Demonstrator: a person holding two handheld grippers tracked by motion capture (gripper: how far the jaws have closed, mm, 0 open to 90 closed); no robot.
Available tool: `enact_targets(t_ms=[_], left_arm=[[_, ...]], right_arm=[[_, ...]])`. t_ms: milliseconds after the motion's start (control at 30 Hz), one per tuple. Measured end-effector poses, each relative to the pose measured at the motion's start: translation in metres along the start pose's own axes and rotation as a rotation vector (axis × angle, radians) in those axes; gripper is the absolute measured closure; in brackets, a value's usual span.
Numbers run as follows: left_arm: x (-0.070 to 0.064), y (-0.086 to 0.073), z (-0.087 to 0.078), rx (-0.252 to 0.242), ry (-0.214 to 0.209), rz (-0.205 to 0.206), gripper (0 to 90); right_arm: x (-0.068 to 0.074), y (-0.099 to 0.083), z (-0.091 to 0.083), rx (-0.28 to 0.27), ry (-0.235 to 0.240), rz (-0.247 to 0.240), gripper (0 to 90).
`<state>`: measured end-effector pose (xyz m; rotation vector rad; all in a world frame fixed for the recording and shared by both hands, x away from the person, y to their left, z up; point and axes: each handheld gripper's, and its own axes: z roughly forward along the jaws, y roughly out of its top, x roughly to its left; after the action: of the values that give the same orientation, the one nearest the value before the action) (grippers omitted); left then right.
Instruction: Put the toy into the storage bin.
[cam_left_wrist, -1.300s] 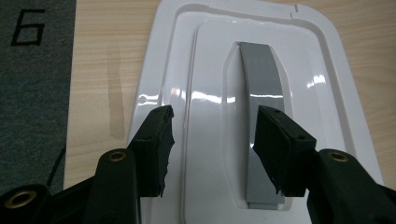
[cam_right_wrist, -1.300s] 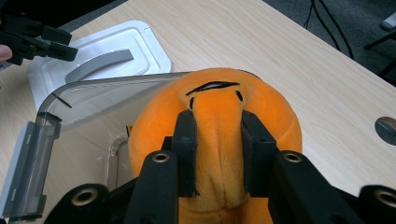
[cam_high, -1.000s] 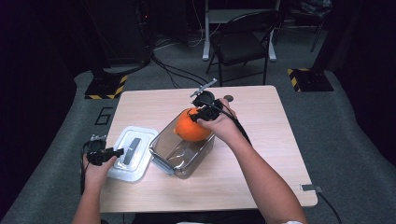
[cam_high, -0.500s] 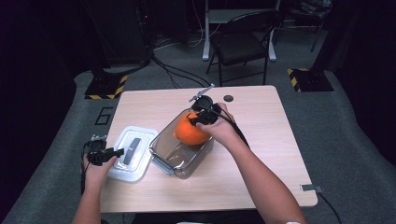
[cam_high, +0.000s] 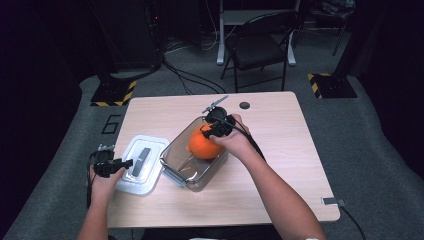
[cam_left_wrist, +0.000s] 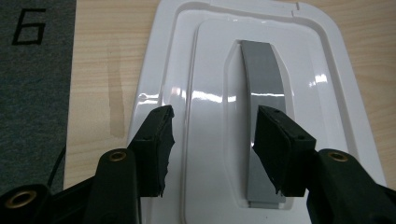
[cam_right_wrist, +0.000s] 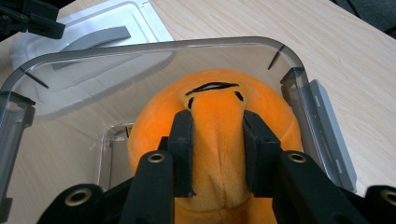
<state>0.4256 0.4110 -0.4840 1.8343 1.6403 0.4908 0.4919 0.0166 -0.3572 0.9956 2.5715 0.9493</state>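
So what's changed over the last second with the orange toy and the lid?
The right hand-held gripper, shut on the round orange plush toy, has carried it slightly down toward the clear plastic container. The left hand-held gripper stays open at the white rectangular lid with its grey handle, which hasn't moved.

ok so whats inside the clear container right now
An orange plush toy, pinched by the right gripper, sits in the clear container. The bare bottom shows beside it; what lies beneath the toy is covered.
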Motion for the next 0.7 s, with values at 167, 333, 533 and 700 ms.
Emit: enact_targets(t_ms=[167,333,533,700], left_arm=[[0.0,0.0,0.0,-0.002,-0.001,-0.001,46.8],[0.0,0.0,0.0,-0.002,0.0,0.001,46.9],[-0.001,0.0,0.0,-0.003,0.0,0.002,46.9],[0.0,0.0,0.0,-0.004,0.001,0.002,47.0]], right_arm=[[-0.001,-0.004,0.004,0.009,0.002,0.004,67.0],[0.001,-0.008,0.009,0.021,-0.007,-0.005,66.5],[0.004,-0.008,0.016,0.041,-0.016,-0.017,66.3],[0.007,-0.009,0.021,0.055,-0.029,-0.03,65.8]])
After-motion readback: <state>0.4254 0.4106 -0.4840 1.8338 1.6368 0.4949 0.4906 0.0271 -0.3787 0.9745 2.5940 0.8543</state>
